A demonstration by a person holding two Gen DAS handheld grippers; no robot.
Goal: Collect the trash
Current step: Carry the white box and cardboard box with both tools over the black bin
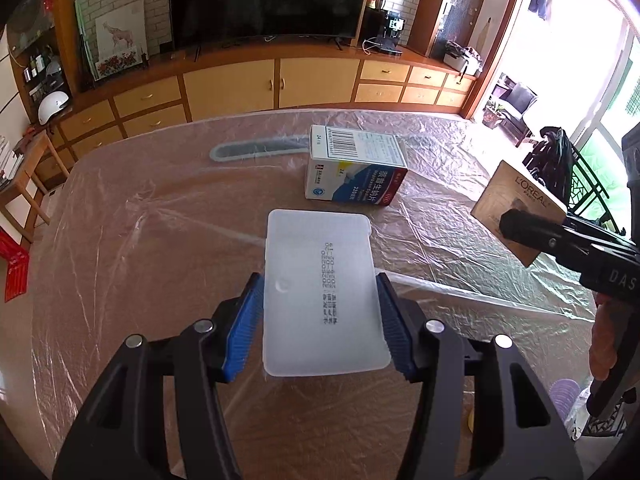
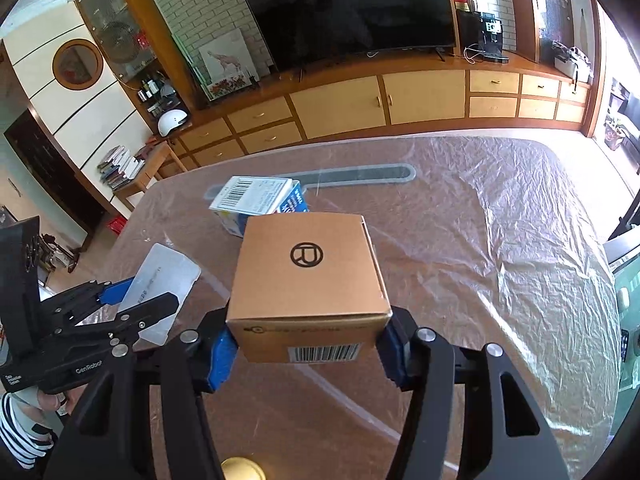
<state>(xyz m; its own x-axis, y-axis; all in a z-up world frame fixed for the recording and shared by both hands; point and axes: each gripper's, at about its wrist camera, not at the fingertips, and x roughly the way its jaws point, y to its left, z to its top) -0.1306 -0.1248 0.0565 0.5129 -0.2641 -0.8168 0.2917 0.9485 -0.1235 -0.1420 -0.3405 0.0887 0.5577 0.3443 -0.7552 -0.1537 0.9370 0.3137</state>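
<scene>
My left gripper [image 1: 320, 320] is shut on a flat white plastic tray [image 1: 320, 292] with printed black text, held above the table by its two long sides. In the right wrist view that tray [image 2: 160, 288] shows at the left in the left gripper [image 2: 136, 300]. My right gripper [image 2: 308, 344] is shut on a tan cardboard box [image 2: 308, 280] with a round logo on top and a barcode at its near face. The same box [image 1: 516, 208] appears at the right of the left wrist view, lifted off the table. A blue and white medicine box [image 1: 356, 164] lies on the table beyond both.
The table [image 1: 140, 240] is covered with crinkled clear plastic sheet. A long grey oval strip [image 1: 256, 150] lies under the sheet behind the medicine box [image 2: 260, 200]. A wooden cabinet wall with a television stands beyond the far edge. A striped sleeve [image 2: 20, 436] shows at the lower left.
</scene>
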